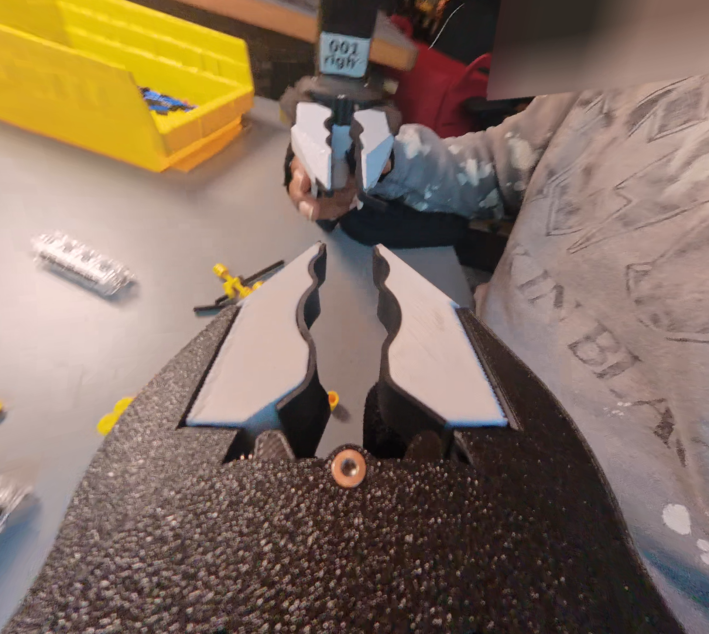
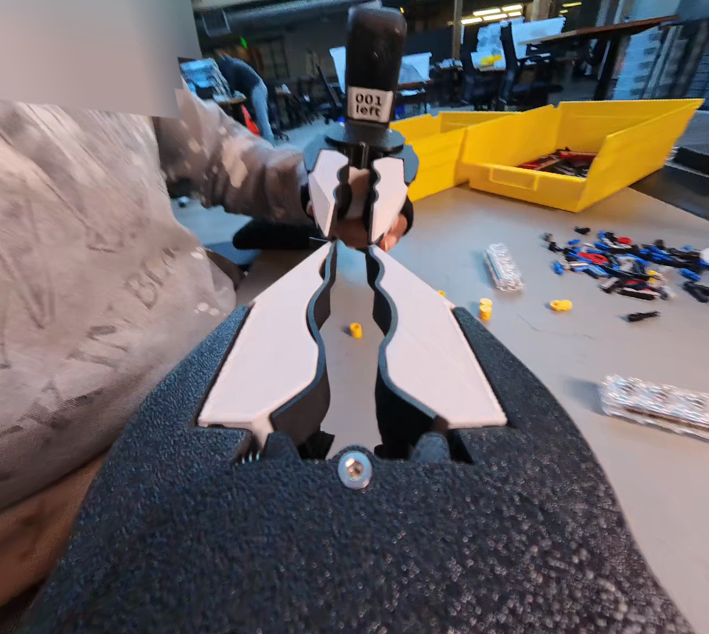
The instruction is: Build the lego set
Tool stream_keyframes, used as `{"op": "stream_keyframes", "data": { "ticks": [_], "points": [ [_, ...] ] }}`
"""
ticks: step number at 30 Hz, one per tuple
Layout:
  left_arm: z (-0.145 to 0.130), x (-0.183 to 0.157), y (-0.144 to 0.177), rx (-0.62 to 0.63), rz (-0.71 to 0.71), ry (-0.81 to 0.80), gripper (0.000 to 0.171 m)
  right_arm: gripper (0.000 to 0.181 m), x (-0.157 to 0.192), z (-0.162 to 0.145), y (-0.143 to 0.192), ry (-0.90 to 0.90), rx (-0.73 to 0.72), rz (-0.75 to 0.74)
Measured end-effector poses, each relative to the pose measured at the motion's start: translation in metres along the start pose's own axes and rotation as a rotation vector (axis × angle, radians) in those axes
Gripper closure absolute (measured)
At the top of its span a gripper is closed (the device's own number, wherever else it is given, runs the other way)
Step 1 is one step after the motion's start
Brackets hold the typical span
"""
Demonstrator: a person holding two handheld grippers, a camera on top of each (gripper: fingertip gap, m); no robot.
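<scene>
Left gripper (image 1: 348, 251) fingers apart; empty

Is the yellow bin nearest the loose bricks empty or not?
Not empty. The yellow bin holds a low layer of dark and red pieces at its bottom.

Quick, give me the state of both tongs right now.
Left tongs: open, empty, above the grey table.
Right tongs: open, empty, a small yellow piece on the table below the gap.

Dim, even indoor light; motion blur throughout; wide-angle bending at edges; soft shadows.
</scene>
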State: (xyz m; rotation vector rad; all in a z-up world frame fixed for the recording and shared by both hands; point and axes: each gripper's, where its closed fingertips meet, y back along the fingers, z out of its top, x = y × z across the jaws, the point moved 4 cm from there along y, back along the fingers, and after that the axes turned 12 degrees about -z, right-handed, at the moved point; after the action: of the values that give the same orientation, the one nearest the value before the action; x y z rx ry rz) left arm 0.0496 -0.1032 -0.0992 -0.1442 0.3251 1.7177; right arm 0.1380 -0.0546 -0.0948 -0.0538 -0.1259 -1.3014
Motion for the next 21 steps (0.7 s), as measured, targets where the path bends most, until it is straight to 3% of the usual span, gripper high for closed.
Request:
{"op": "stream_keyframes", "data": {
  "ticks": [5,10,14,18,21],
  "points": [
    [0.021,-0.011,-0.009,-0.184,-0.188,-0.001,0.149,0.150,0.004,0.014,-0.017,-0.230,-0.100,0.103],
    [0.029,-0.015,0.004,-0.302,-0.297,0.045,0.154,0.148,0.004,0.014,-0.035,-0.377,-0.119,0.184],
    [0.023,-0.011,0.010,-0.330,-0.324,0.108,0.154,0.147,0.001,0.010,-0.047,-0.390,-0.094,0.185],
    [0.025,-0.006,0.022,-0.452,-0.398,0.214,0.155,0.147,0.000,0.011,-0.053,-0.422,-0.104,0.226],
    [0.020,-0.004,0.021,-0.404,-0.364,0.198,0.155,0.147,-0.002,0.009,-0.058,-0.406,-0.085,0.217]
  ]
}}
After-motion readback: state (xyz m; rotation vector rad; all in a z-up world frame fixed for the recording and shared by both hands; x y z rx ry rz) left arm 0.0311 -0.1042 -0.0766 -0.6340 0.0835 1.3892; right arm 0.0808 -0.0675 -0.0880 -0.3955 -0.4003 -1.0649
